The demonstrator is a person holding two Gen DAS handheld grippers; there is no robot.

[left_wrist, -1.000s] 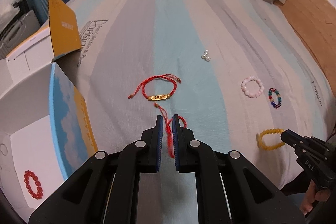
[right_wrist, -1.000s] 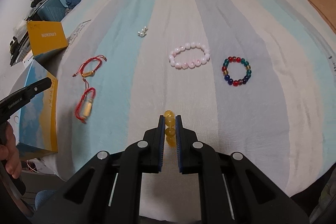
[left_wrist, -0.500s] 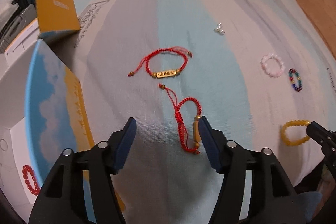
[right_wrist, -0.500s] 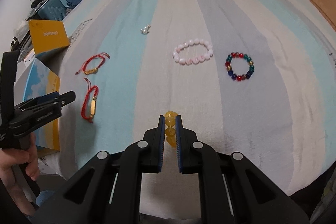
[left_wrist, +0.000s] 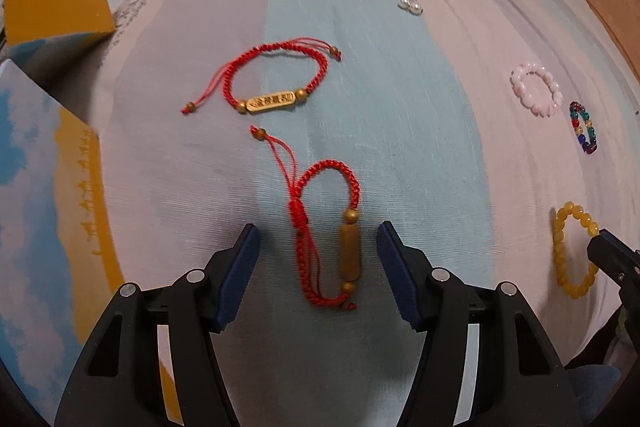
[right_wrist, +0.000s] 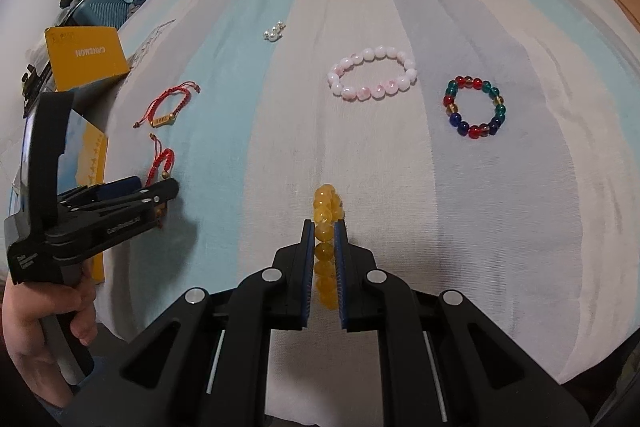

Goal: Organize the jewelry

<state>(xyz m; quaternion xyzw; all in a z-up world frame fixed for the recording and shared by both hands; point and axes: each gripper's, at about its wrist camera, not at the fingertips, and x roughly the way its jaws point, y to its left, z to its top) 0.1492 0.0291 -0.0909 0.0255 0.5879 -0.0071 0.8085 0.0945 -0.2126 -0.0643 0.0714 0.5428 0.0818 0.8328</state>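
My left gripper (left_wrist: 318, 239) is open low over the striped bedsheet, one finger on each side of a red cord bracelet with a gold tube bead (left_wrist: 349, 253) that lies flat. A second red cord bracelet with a gold plate (left_wrist: 272, 83) lies just beyond it. My right gripper (right_wrist: 324, 233) is shut on a yellow bead bracelet (right_wrist: 326, 223), which also shows in the left wrist view (left_wrist: 568, 251). The left gripper also shows in the right wrist view (right_wrist: 132, 195).
A pink bead bracelet (right_wrist: 372, 73), a multicolour bead bracelet (right_wrist: 474, 107) and a small pearl cluster (right_wrist: 274, 31) lie further out on the sheet. An open blue-and-yellow box (left_wrist: 44, 195) stands at the left, with an orange box (right_wrist: 86, 57) behind it.
My left gripper opened, let go of the red tube-bead bracelet and sank closer to the sheet. The right gripper stayed shut on the yellow bracelet.
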